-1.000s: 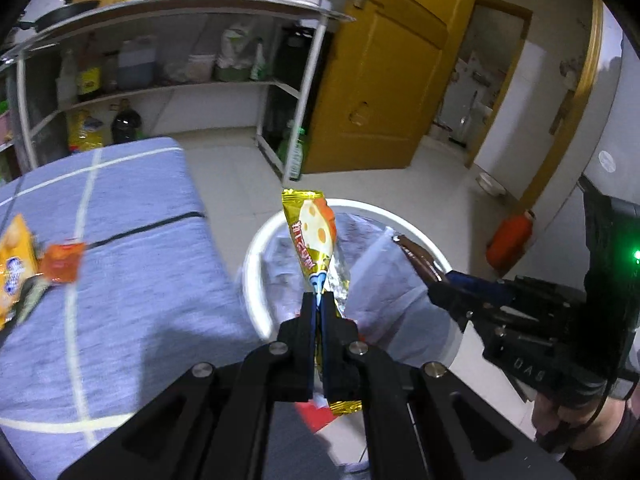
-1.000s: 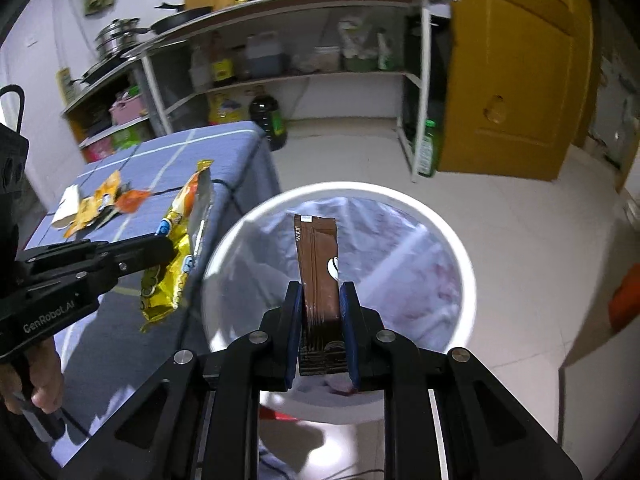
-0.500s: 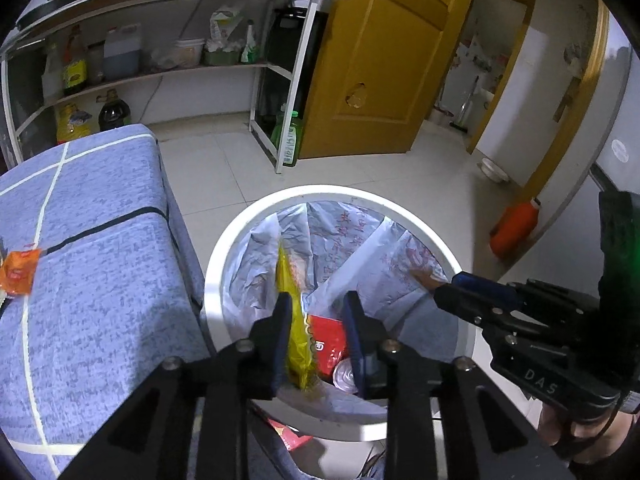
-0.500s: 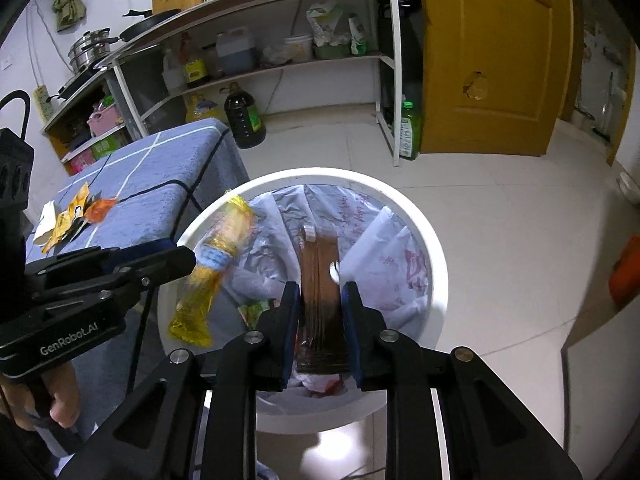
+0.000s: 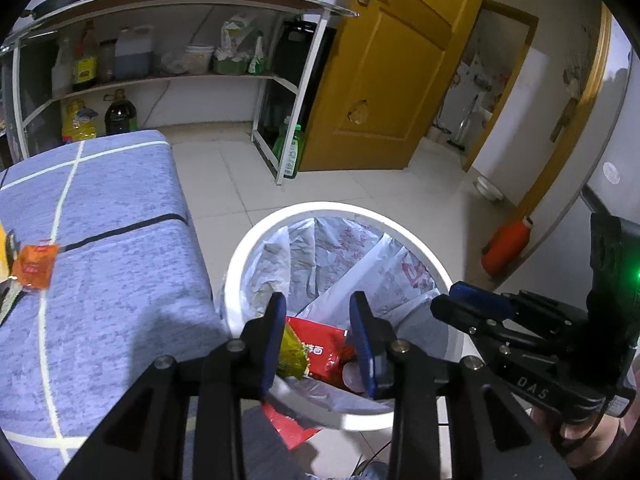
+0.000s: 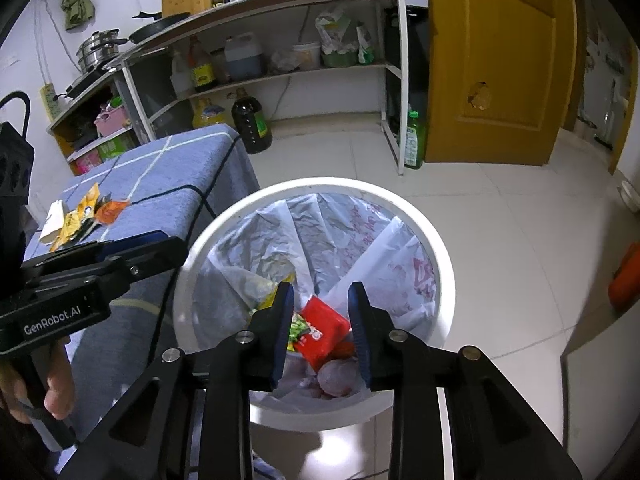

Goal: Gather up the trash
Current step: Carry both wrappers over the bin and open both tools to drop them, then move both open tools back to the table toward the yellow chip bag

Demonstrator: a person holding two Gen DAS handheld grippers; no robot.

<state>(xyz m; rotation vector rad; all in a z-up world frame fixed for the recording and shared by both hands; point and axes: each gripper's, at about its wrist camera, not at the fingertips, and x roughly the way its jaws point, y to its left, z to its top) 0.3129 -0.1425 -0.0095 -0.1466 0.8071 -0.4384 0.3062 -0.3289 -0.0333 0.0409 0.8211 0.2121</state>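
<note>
A white round trash bin (image 5: 240, 264) with a plastic liner stands on the floor beside the blue-covered table; it also shows in the right wrist view (image 6: 444, 264). My left gripper (image 5: 318, 330) is open and empty above the bin's near side. My right gripper (image 6: 320, 316) is open and empty above the bin. Inside lie a red wrapper (image 6: 322, 330) and a yellow wrapper (image 5: 294, 354). An orange packet (image 5: 35, 266) lies on the table, and several wrappers (image 6: 82, 216) lie together there in the right wrist view.
The blue table (image 5: 104, 248) is left of the bin. A metal shelf rack (image 6: 280, 76) with bottles stands behind. A yellow door (image 5: 392, 80) is at the right. An orange object (image 5: 506, 246) lies on the tiled floor.
Both grippers opened over the bin. The yellow wrapper dropped from my left gripper and the brown wrapper from my right gripper into the bin.
</note>
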